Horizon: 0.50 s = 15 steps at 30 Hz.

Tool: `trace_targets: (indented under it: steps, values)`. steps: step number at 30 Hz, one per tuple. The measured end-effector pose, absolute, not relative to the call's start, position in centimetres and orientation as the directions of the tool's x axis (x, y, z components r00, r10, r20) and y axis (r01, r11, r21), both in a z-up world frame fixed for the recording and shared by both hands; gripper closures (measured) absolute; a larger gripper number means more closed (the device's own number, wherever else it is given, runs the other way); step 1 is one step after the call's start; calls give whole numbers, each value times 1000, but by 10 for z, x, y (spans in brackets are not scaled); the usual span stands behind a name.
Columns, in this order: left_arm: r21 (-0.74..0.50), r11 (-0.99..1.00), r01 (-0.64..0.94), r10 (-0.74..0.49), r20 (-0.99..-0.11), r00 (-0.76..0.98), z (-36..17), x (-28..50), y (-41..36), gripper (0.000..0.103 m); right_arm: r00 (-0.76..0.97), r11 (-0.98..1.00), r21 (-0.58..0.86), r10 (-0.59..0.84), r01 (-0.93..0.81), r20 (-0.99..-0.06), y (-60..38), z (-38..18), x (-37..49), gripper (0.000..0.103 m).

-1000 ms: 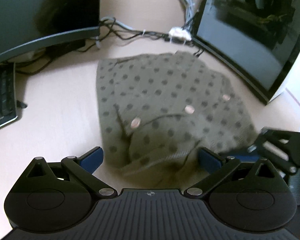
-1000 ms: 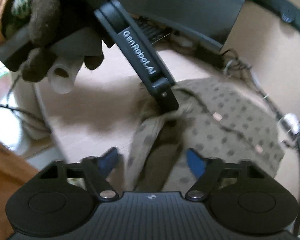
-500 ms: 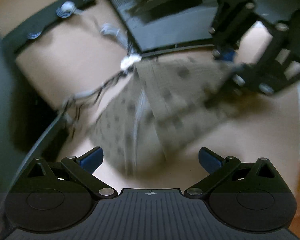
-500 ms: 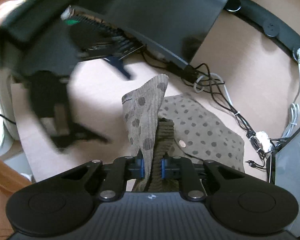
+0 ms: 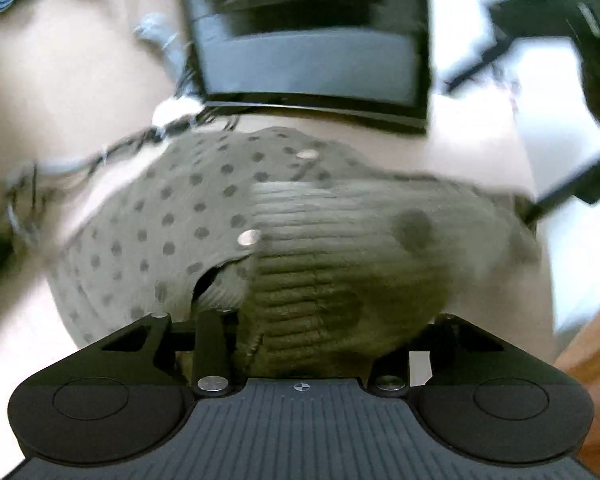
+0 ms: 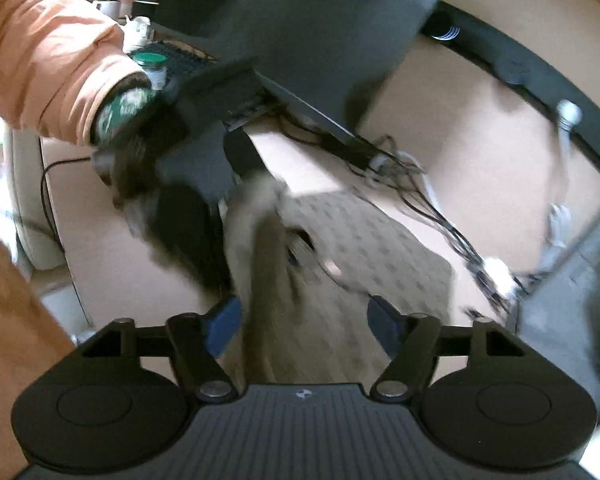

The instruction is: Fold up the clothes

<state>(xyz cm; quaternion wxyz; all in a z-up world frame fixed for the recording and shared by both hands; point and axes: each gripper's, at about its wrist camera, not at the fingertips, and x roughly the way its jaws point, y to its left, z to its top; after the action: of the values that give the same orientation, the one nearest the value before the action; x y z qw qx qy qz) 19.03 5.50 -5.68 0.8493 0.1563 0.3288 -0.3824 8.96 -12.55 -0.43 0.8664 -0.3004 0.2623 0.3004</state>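
Observation:
An olive knit garment (image 5: 172, 220) with dark dots and pale buttons (image 5: 249, 237) lies on the beige desk (image 6: 440, 120). In the left wrist view a ribbed fold of it bunches up between the jaws of my left gripper (image 5: 312, 320), which are closing on it and hide their pads under the cloth. In the right wrist view the left gripper (image 6: 244, 172) holds a raised strip of the garment (image 6: 380, 248). My right gripper (image 6: 304, 324) is opening; cloth runs between its blue pads (image 6: 224, 324), which stand clear of it.
Dark monitors (image 5: 308, 40) (image 6: 300, 20) stand close behind the garment. Tangled cables (image 6: 420, 200) run along the back of the desk. A keyboard (image 6: 176, 56) lies far left. An orange sleeve (image 6: 48, 64) and a gloved hand carry the left gripper.
The left gripper, wide open before, has rolled, moved in and closed over a fold of the garment. The right gripper, shut on the cloth half a second ago, has opened and risen.

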Motion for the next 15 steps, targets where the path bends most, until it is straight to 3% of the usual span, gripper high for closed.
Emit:
trace_targets:
  steps: [4,9,15]
  values:
    - [-201,725,659,-595,-666,451,-51,212,71,60,727,711,-408,210,-573,-654,-168,-26,82,32]
    - [-315,746,587,-618,-656,433,-52,223,82,61,758,617,-523,193,-588,-623,-165,-73,68,32]
    - [-330,776,538,-598,-656,461,-49,218,92,61,865,562,-664,242,-494,-440,-127,-96,111,33]
